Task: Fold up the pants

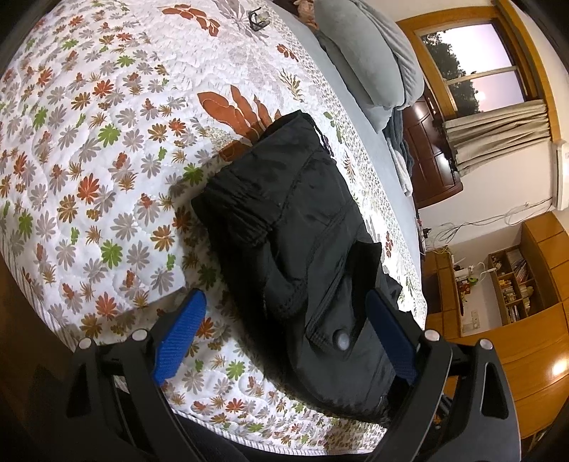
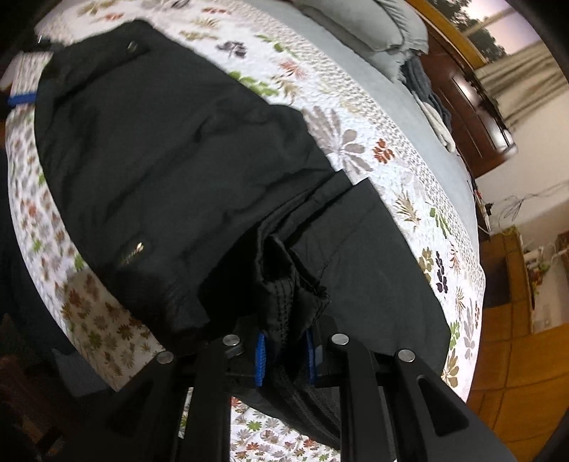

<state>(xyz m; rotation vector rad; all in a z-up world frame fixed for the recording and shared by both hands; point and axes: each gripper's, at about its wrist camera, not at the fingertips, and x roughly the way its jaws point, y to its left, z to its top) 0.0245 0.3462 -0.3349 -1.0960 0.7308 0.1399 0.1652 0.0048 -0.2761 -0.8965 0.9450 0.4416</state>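
Observation:
Black pants point(image 1: 298, 227) lie folded over on a flowered quilt point(image 1: 89, 149) on a bed. My left gripper point(image 1: 284, 320) is open, its blue fingers point(image 1: 177, 337) on either side of the pants' near end with a snap button; the right finger touches the cloth. In the right wrist view the pants point(image 2: 160, 149) fill the middle. My right gripper point(image 2: 284, 355) is shut on a bunched edge of the pants point(image 2: 288, 295) and holds it just above the bed. A blue finger of the left gripper point(image 2: 21, 98) shows at the far left.
Grey pillows point(image 1: 366, 57) and folded cloth lie along the bed's far side. A small black object point(image 1: 258, 17) sits on the quilt at the top. A wooden floor, shelves point(image 1: 512, 284) and a window are to the right.

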